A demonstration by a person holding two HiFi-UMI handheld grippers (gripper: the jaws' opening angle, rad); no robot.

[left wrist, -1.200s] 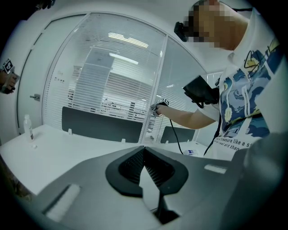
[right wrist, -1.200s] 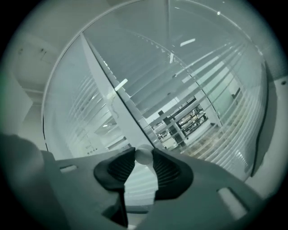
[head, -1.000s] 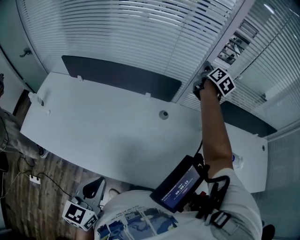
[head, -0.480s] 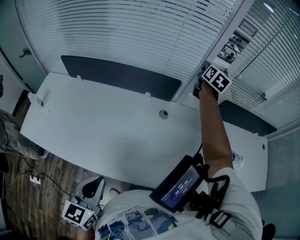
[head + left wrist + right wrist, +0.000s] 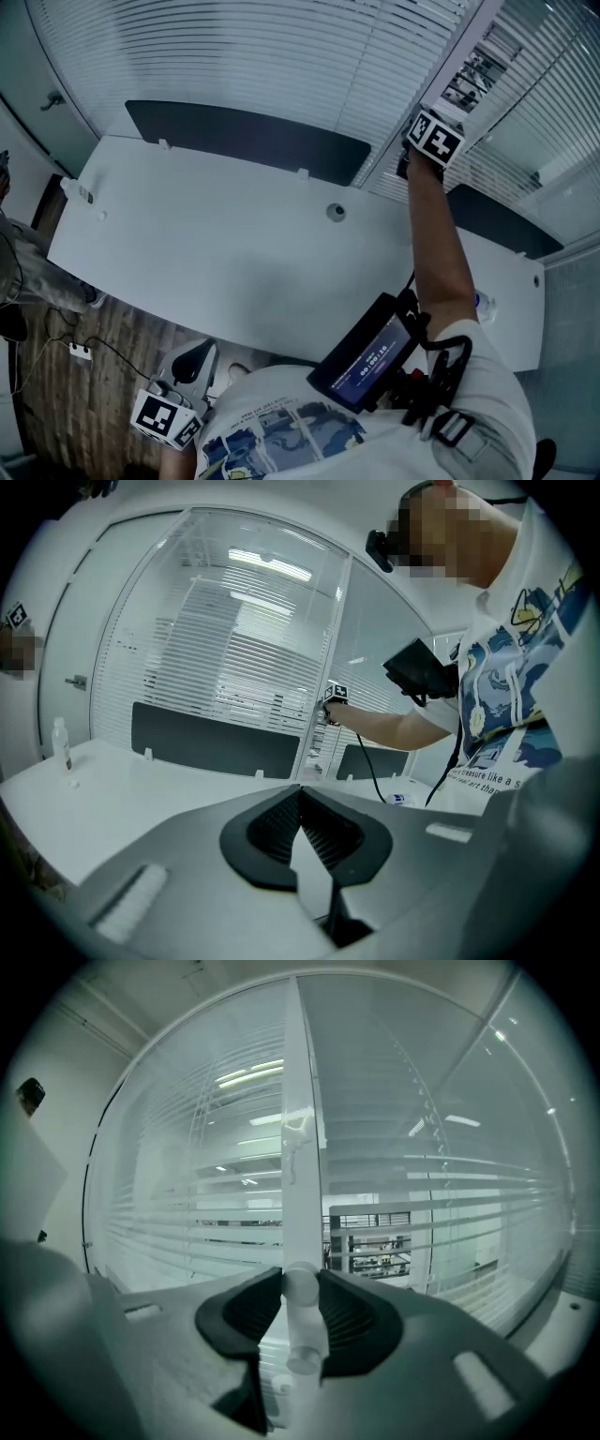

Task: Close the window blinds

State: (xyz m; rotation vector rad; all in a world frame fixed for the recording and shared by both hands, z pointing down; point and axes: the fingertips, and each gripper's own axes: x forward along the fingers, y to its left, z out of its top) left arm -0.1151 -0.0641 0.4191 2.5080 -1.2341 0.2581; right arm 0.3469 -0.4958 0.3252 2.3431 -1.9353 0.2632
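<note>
Left gripper (image 5: 302,806) hung low beside the person, below desk edge. Jaws together, empty; judged idle. White desk (image 5: 234,253) lay between the person and the window. The right arm reached across it to the window post (image 5: 300,1101), where the right gripper (image 5: 302,1283) was clamped on a white tilt knob (image 5: 302,1335), likely to twist it. Blinds (image 5: 234,56) behind: slats partly open on the right pane.
</note>
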